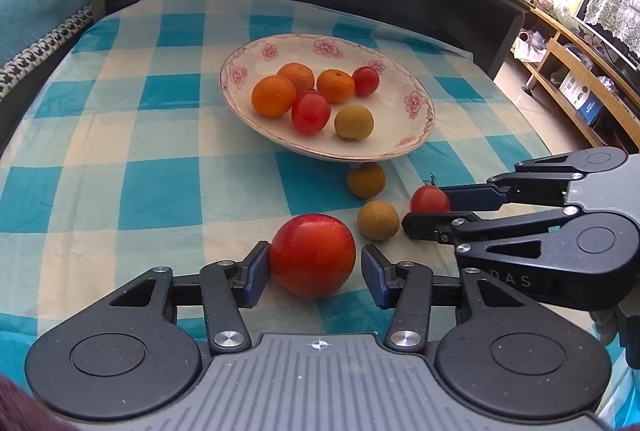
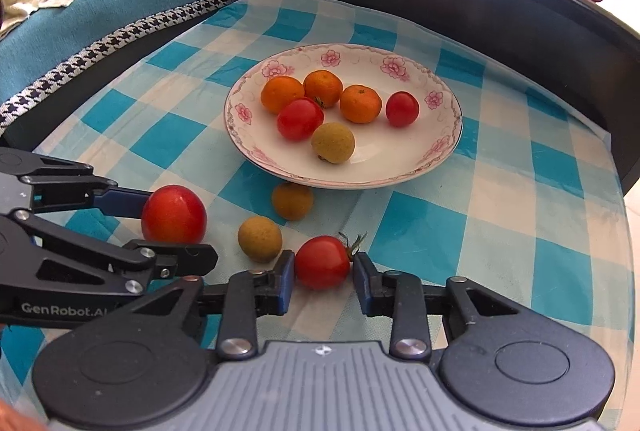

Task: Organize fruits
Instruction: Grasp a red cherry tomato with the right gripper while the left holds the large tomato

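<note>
The left claw [image 1: 314, 267] straddles a large red fruit [image 1: 313, 254] on the checked cloth [image 1: 160, 191] covering the desk; its left pad touches the skin while the right pad stands just off it, so nothing is clamped. The right claw [image 2: 323, 273] is closed on a small stemmed tomato [image 2: 322, 262], both pads touching it. Two brownish round fruits [image 2: 260, 238] lie between the claws and the flowered plate [image 2: 352, 179], which holds three oranges, two red tomatoes and another brownish fruit.
</note>
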Motion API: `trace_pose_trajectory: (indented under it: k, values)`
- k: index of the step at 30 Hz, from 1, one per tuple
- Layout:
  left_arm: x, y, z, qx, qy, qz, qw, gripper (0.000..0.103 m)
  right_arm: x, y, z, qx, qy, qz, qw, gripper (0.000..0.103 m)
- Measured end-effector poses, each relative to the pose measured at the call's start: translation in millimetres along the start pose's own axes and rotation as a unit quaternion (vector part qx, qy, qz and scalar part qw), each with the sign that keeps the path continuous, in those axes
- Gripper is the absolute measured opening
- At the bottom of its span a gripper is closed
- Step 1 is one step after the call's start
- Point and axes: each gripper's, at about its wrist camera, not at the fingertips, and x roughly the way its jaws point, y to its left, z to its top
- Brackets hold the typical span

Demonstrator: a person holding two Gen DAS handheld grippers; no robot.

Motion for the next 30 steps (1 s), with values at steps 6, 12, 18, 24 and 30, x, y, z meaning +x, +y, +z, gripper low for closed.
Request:
trace_pose_trajectory:
  k: [6, 12, 18, 24, 30]
  values:
    - [-1, -4, 0, 0.013, -0.007, 0.011, 0.9998, 0.053, -6, -2, 0, 0.011, -0.001, -0.011, 1.000, 0.033]
    - [2, -3, 0, 0.011, -0.003, 0.010, 0.9999, 0.053, -6, -6, -4, 0.027, 0.008, -0.011, 1.000, 0.033]
    - [4, -7, -1, 0.027, -0.008, 0.017, 0.9995, 0.054, -5, -7, -5, 0.031, 0.009, -0.011, 0.999, 0.033]
    - [2, -13, -6, 0.053, -0.008, 0.029, 0.9981, 0.054, -5, -7, -4, 0.034, 0.012, -0.012, 0.999, 0.033]
    - [3, -13, -6, 0.051, -0.011, 0.028, 0.9982, 0.050, -5, -5, -6, 0.033, 0.012, -0.017, 0.999, 0.033]
